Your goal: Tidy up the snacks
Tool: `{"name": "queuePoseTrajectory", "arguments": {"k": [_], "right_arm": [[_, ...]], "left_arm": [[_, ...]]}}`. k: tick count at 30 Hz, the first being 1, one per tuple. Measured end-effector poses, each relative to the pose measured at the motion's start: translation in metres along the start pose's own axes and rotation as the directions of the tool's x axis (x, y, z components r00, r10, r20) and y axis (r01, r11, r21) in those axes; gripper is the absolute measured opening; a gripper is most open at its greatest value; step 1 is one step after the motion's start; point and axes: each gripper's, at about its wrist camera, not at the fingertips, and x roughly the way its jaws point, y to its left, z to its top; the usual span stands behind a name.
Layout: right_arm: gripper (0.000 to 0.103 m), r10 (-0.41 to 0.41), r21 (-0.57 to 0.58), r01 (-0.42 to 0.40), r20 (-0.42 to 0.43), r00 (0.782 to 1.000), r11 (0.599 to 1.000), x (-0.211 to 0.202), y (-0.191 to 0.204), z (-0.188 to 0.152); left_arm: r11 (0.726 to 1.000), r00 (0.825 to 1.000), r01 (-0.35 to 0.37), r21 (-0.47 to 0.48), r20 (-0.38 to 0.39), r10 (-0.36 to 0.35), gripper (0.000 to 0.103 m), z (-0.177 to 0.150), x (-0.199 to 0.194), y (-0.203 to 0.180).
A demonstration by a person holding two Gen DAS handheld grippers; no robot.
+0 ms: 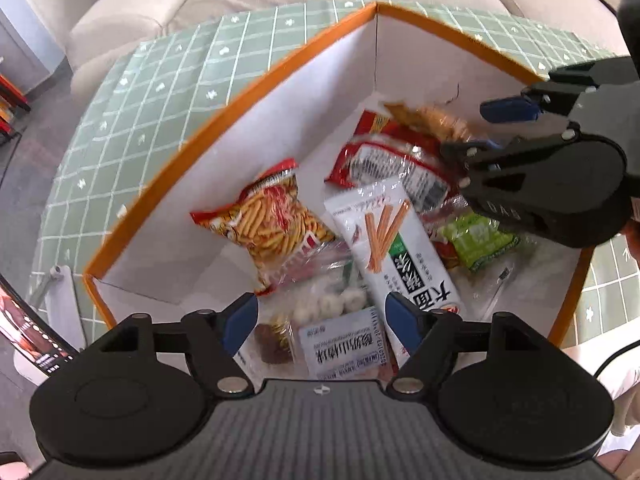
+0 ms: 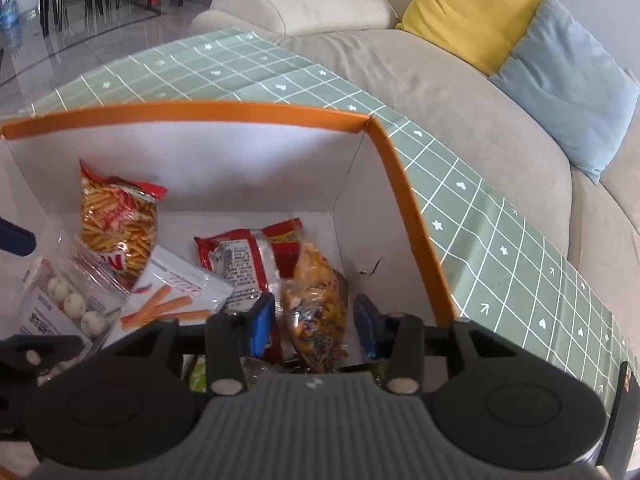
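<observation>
Snacks [image 1: 380, 236] heaped in box [image 1: 224, 120], table [image 1: 160, 92] otherwise bare; left hand-held gripper [image 1: 320, 324] and right hand-held gripper [image 2: 316, 324] both released, sorting seemingly near done.

Table in green checked cloth

The table [image 2: 500, 216] carries an orange-rimmed white box [image 2: 412, 216], which sits beneath both pairs of tongs; bare cloth stretches beyond and right of the right tongs.

Snack packets [image 1: 384, 236] inside orange-rimmed box [image 1: 224, 116], both claws above.
</observation>
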Motion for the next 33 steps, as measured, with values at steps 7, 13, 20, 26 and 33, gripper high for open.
{"name": "queuePoseTrajectory", "arguments": {"k": [7,13,20,26,33], "right_arm": [[0.065,0.029,0.077,-0.032,0.049,0.998,0.996,-0.032,-0.01,-0.008],[0.082,0.048,0.156,-0.067,0.125,0.991,0.985,-0.073,-0.023,-0.019],[0.091,0.029,0.294,-0.103,0.245,0.969,0.95,-0.143,-0.05,-0.037],[0.096,-0.03,0.381,-0.102,0.326,0.945,0.919,-0.209,-0.06,-0.068],[0.099,-0.126,0.394,-0.035,0.374,0.919,0.918,-0.255,-0.039,-0.115]], "left_arm": [[0.999,0.997,-0.035,0.006,0.074,0.035,0.085,0.0,-0.027,-0.008],[0.999,0.982,-0.028,-0.022,0.186,0.032,0.085,-0.005,-0.06,-0.011],[0.998,0.911,0.023,-0.054,0.413,0.001,0.085,-0.013,-0.118,-0.021],[0.993,0.845,0.028,-0.115,0.534,0.038,0.085,-0.034,-0.151,-0.041],[0.988,0.824,0.019,-0.151,0.562,0.07,0.087,-0.068,-0.155,-0.067]]}}
